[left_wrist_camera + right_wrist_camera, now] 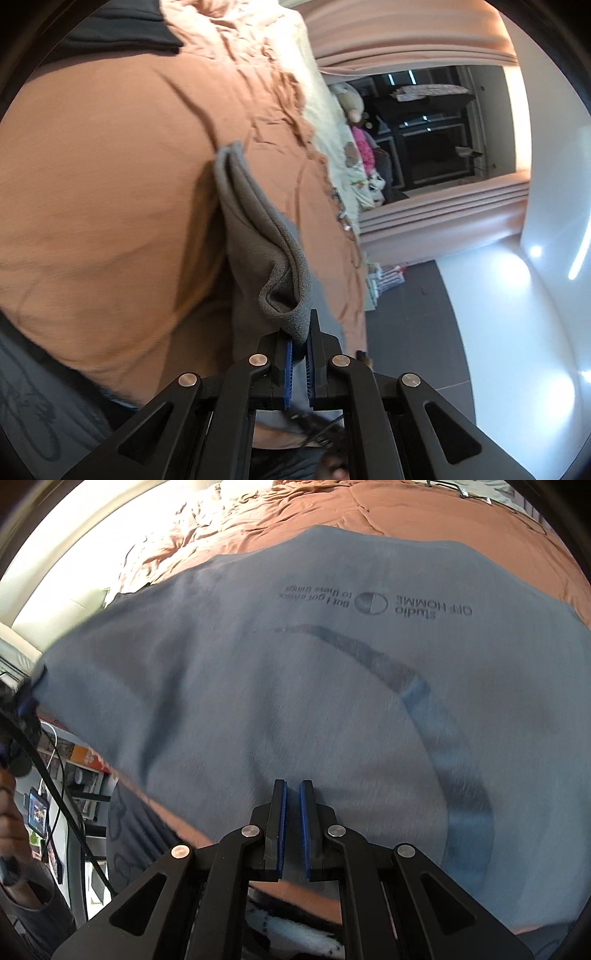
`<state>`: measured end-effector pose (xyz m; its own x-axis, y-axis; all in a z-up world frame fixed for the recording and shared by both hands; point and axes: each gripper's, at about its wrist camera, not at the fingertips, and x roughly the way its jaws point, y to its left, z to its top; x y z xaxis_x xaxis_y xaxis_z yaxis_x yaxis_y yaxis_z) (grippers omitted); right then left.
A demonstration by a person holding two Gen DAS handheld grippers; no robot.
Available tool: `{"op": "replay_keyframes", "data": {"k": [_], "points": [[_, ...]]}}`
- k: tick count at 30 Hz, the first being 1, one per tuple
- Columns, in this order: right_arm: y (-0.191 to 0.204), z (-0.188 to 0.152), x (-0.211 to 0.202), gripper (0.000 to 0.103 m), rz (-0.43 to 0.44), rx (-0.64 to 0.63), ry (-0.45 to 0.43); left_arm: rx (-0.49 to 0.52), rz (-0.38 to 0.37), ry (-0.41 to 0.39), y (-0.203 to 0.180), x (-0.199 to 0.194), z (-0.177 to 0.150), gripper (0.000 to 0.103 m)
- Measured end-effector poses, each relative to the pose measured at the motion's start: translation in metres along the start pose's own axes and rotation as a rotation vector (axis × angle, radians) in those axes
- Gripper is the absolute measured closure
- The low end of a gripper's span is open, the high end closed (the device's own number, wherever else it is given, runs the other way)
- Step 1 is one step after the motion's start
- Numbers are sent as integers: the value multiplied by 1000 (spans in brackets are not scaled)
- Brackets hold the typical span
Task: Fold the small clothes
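Grey-blue printed T-shirt (295, 686) lay spread on a rust-orange bedspread (103, 192), left gripper (300, 341) pinched a folded hem, raised, right gripper (292, 805) hovered over cloth, jaws slightly parted, pinching nothing.

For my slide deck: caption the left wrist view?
Left gripper pinching a folded edge of the grey garment above the orange bedspread.

A rust-orange bedspread (110, 184) covers the bed, rumpled toward its far side, where a cream quilt (332, 122) lies along the edge. Pink curtains (424, 33) frame a dark window (436, 133), with soft toys (364, 147) just beside the quilt. The floor (406, 314) is dark grey tile.
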<state>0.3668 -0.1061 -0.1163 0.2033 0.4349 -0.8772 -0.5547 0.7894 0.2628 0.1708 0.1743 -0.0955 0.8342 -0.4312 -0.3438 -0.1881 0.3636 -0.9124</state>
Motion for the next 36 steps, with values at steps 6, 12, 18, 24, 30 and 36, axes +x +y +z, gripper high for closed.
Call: {"op": "replay_keyframes", "data": {"k": [6,12,18,24,30,36], "points": [[-4,-14,-8,100,33,20,-17,14,-73,25,-33,14,6,98],[-15,-20,-18,100,69,49,-38,49,-121,65,-65,29,5,98],[-21,-21,-25,100,109,72,-81,97,-145,100,-97,49,0,98],[-21,-28,-3,100,131,89,-55,140,-154,149,-120,67,-9,98],[-29,-28,-2,100,159,123,-67,180,-152,198,-142,91,-19,98],[-45,-34,-16,100,166,142,-88,225,-163,245,-164,110,-32,98]]}}
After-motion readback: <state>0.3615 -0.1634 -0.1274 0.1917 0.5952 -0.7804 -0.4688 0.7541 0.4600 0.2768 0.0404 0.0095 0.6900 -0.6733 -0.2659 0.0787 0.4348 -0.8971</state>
